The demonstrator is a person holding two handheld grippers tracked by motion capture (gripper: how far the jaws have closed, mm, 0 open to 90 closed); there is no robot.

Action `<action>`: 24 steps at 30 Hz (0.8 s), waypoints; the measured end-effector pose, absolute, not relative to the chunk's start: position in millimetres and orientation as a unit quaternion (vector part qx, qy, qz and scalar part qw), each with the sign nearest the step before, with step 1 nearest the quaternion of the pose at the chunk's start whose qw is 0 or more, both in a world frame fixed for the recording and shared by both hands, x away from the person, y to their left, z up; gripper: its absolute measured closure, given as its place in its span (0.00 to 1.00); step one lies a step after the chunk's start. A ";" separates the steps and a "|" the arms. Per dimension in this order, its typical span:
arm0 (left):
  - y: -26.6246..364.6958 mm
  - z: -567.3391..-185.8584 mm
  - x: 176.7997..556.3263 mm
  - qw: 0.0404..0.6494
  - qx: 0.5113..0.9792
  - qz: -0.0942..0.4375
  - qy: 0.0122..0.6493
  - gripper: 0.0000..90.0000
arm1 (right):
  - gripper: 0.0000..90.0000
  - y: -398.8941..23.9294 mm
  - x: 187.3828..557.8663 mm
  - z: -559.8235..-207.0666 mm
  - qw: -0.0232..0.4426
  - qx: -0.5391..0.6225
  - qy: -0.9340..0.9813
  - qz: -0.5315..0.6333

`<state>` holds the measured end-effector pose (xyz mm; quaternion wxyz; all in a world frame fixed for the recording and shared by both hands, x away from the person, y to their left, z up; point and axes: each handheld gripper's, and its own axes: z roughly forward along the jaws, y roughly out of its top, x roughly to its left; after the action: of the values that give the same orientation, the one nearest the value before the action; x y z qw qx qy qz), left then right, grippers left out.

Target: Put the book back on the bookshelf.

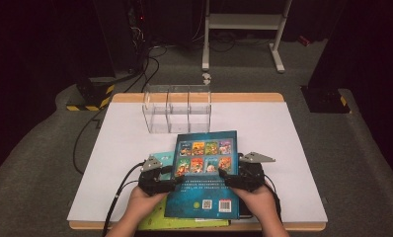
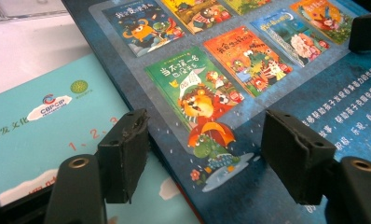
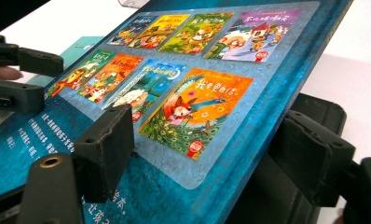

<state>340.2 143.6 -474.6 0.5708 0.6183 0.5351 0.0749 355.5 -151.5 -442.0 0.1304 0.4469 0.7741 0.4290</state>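
While both hands reach in from the near edge of the white bench (image 1: pixel 283 148), a dark blue picture book (image 1: pixel 204 173) lies between the two grippers, back cover up. Its long axis runs away from the person toward a clear plastic organizer (image 1: pixel 177 108) standing at the far side of the bench. The left gripper (image 1: pixel 169 178) sits at the book's left edge and the right gripper (image 1: pixel 226 178) at its right edge, about level with each other, so neither hand is clearly nearer.

Seen from the left gripper view, the fingers (image 2: pixel 123 161) stand fairly wide, one over the blue cover and one beyond its edge, above a pale teal book (image 2: pixel 44 126) lying underneath. Seen from the right gripper view, the fingers (image 3: pixel 104 144) also stand apart, one over the cover and one outside and lower than the right edge, which appears tilted up off the bench. Whether any pad presses the book cannot be told.

The blue cover carries two rows of four small, bright book illustrations, white printed text below them, and a barcode and square code near the person. A yellow-green book (image 1: pixel 184 223) peeks out beneath its near edge.
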 end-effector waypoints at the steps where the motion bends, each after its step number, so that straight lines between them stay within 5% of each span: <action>1: 143.9 -475.1 340.0 0.572 0.617 0.077 0.536 0.32 | 0.21 -150.4 354.7 -441.5 0.138 0.446 0.776 0.425; 9: 145.5 -477.9 338.8 0.572 0.616 0.076 0.536 0.27 | 0.16 -142.7 354.5 -444.1 0.110 0.445 0.785 0.417; 24: 145.0 -478.5 337.9 0.577 0.614 0.068 0.534 0.29 | 0.42 -151.4 348.6 -434.8 0.108 0.453 0.780 0.417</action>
<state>337.9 145.0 -478.5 0.5770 0.6144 0.5339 0.0679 348.6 -151.4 -434.8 0.1076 0.4533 0.7803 0.4173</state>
